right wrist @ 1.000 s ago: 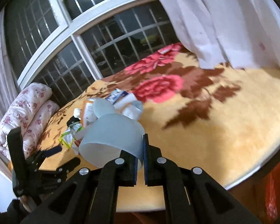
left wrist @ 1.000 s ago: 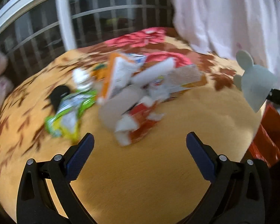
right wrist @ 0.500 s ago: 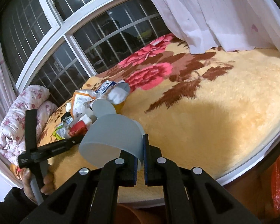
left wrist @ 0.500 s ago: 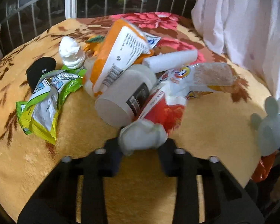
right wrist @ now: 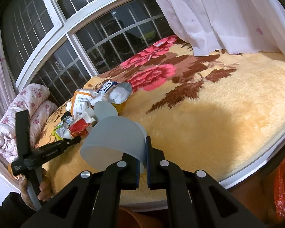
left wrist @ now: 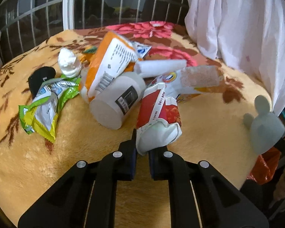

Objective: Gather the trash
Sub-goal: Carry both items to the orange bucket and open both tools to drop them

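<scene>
The left gripper [left wrist: 142, 150] pinches the crushed red and white carton [left wrist: 157, 119] at the front of the trash pile [left wrist: 112, 79] on the blanket [left wrist: 47, 161]; only a corner is caught, so it may slip; the right gripper [right wrist: 142, 163] is clamped on the grey scoop [right wrist: 114, 142].

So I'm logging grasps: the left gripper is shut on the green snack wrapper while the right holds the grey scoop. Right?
Not quite. The left gripper is shut on the crumpled red and white wrapper, as the left wrist view shows; the green snack wrapper lies untouched to the side. The right gripper does hold the grey scoop.
</scene>
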{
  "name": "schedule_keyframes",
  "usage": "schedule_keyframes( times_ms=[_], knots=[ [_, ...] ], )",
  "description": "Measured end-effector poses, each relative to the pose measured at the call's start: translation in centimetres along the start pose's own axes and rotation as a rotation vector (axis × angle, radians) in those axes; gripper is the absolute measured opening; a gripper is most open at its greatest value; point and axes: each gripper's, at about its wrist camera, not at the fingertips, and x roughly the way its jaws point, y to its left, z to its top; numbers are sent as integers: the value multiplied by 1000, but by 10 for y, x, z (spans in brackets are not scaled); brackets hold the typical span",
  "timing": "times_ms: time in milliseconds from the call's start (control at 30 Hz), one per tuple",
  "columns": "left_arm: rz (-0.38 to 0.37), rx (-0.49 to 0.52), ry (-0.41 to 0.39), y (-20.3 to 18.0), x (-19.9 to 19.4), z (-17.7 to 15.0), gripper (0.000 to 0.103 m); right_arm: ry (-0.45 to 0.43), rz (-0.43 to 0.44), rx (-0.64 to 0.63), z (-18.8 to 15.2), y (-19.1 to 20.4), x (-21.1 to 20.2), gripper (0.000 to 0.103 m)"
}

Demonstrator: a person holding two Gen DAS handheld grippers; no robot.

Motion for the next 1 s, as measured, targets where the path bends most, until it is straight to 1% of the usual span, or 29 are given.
schedule_keyframes(
  times_ms=[133,200,233,333,467,567,700,767,800,867,900,933,1000],
  knots=[
    [-31,-10,-33,0,-29,-1,9,4,4,-24,0,8,-6,4],
    [-27,-1,-56,-1,-49,-7,9,7,17,-42,0,15,-10,4],
    [-27,4,-68,0,-64,-15,9,11,26,-64,-2,21,-14,4],
    [-23,15,-70,-1,-92,-37,9,23,57,-132,-9,42,-25,4],
    [-14,7,-54,4,-120,-75,9,69,118,-193,-26,64,-37,4],
    [5,11,-42,5,-135,-105,9,116,140,-253,-45,82,-43,4],
    [22,41,9,3,-142,-147,9,197,177,-336,-78,102,-47,4],
    [35,58,42,2,-139,-165,9,269,197,-360,-100,109,-41,4],
    [34,58,74,3,-134,-177,9,292,198,-367,-108,110,-39,4],
    [33,58,130,8,-124,-196,9,368,186,-384,-128,112,-26,4],
    [36,58,150,9,-119,-201,9,392,176,-388,-135,111,-21,4],
    [33,59,194,11,-109,-208,9,427,161,-392,-142,111,-10,4],
    [45,53,242,15,-96,-215,9,479,138,-404,-151,112,7,4]
  ],
)
